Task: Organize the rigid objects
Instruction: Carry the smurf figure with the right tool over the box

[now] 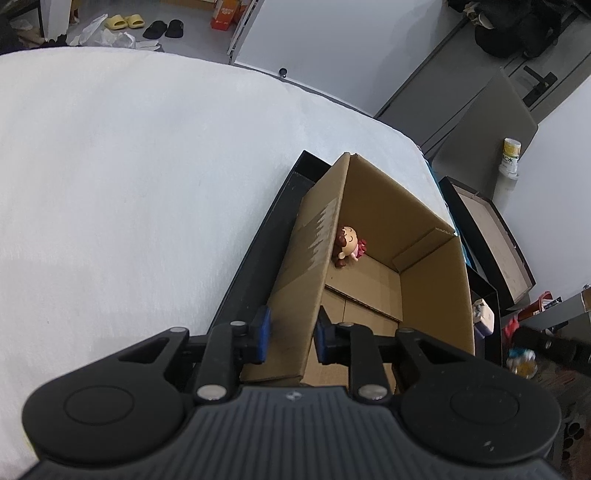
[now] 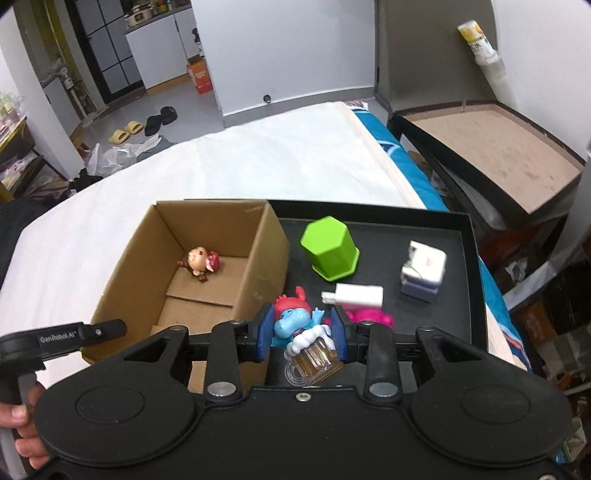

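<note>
Beside the cardboard box [image 2: 192, 266]: black tray [image 2: 458, 236], touching its right wall.
Left gripper [image 1: 291, 334]: jaws clamped on the box's near wall.
Right gripper [image 2: 301, 334]: jaws closed on a blue figurine [image 2: 295, 325] with a mug, just right of the box.
Inside the box: small doll [image 2: 199, 263], far corner.
Right of the box, on the tray: green cup [image 2: 328, 251], upside down apparently; white charger [image 2: 356, 295].
Under the box: white bed [image 1: 129, 177].

This is a home: a bed with a white sheet [image 2: 229, 162], yellow slippers [image 2: 127, 131] and black slippers [image 2: 160, 118] on the grey floor, white kitchen cabinets [image 2: 159, 48] holding a pot [image 2: 138, 16].
</note>
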`<state>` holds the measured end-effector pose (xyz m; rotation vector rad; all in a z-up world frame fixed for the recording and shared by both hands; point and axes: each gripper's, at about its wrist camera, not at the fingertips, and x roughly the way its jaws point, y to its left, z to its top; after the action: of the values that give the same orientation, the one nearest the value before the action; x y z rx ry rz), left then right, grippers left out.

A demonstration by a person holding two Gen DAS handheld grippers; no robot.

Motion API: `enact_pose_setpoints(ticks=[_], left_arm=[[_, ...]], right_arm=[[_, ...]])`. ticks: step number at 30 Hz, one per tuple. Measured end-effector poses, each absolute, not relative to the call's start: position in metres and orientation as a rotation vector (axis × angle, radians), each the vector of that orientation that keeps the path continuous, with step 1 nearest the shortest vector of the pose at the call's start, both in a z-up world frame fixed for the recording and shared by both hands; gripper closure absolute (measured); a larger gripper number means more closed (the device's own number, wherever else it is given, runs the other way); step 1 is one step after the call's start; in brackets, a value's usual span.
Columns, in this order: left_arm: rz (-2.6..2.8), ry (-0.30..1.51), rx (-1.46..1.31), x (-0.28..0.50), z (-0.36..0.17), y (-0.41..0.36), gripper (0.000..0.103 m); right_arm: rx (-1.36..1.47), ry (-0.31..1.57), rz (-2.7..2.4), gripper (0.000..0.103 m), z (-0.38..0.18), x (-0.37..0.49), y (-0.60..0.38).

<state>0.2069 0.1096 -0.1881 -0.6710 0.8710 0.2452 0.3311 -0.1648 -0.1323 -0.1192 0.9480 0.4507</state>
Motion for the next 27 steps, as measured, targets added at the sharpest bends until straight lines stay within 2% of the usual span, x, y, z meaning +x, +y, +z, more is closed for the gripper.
enact_pose_setpoints(ticks=[27], left_arm=[[0.224,0.875,-0.695,0.206,-0.188,0.116,0.080]], right_arm=[[-0.263,0.934,0.555,0.070,-0.123,0.355,-0.073]])
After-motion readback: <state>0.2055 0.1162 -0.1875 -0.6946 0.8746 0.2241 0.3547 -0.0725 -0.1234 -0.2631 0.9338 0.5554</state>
